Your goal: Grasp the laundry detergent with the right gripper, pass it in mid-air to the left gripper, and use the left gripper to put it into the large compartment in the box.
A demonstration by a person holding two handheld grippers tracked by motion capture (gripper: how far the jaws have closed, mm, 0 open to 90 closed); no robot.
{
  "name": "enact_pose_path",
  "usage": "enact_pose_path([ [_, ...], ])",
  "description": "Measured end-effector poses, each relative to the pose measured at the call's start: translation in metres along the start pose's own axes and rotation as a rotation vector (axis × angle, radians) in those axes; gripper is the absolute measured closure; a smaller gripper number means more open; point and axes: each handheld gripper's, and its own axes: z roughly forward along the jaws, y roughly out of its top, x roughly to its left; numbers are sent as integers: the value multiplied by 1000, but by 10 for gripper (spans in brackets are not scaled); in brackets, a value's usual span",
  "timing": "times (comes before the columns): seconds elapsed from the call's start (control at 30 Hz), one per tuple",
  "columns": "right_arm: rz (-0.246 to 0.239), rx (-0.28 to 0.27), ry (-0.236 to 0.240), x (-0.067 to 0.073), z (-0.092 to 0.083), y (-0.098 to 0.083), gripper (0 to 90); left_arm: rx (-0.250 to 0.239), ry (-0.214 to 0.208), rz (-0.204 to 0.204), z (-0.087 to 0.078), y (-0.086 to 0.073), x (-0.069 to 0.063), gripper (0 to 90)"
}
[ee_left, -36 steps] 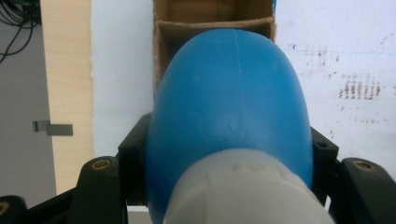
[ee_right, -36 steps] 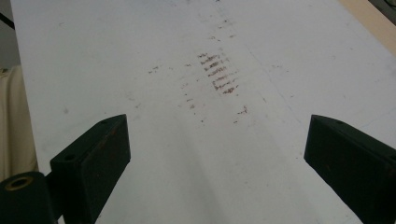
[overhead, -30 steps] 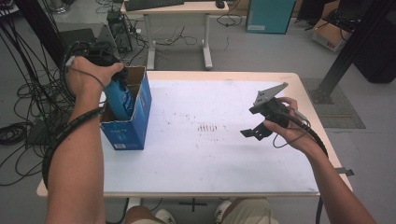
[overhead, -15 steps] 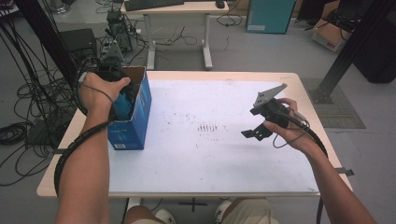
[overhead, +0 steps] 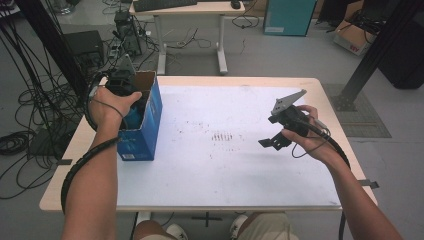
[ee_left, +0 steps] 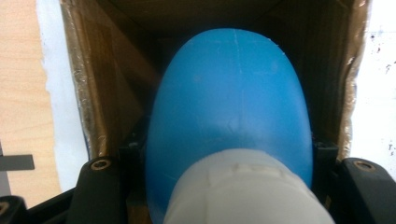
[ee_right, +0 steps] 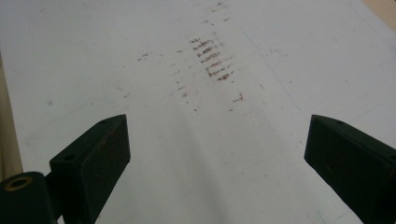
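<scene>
A blue bottle (ee_left: 233, 102) with a white cap (ee_left: 243, 191) hangs cap-side toward the camera inside an open blue cardboard box (overhead: 147, 132) at the table's left side. My left gripper (ee_left: 229, 149) is shut on the bottle, its black jaws pressed against both sides. In the high view the left gripper (overhead: 131, 102) reaches down into the box top, and a sliver of the bottle (overhead: 132, 120) shows under the hand. My right gripper (overhead: 274, 143) hovers open over the right part of the white table sheet (overhead: 225, 170), with nothing between its jaws (ee_right: 217, 149).
Brown smudge marks (overhead: 222, 136) lie mid-table on the sheet, between the box and the right hand. The box's brown inner walls (ee_left: 112, 93) stand close around the bottle. Cables and equipment cover the floor to the left; another desk (overhead: 190, 10) stands beyond the table.
The left hand has lowered the blue bottle from above the box down into it. The right hand and its gripper have stayed in place.
</scene>
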Motion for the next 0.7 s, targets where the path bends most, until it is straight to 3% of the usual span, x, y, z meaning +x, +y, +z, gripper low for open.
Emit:
enact_pose_path([
  [0.13, -1, 4, 2, 0, 2, 0, 70, 7, -2, 4, 8, -3, 1, 374],
  [0.7, 4, 8, -23, 1, -4, -3, 71, -6, 13, 18, 9, -3, -3, 373],
])
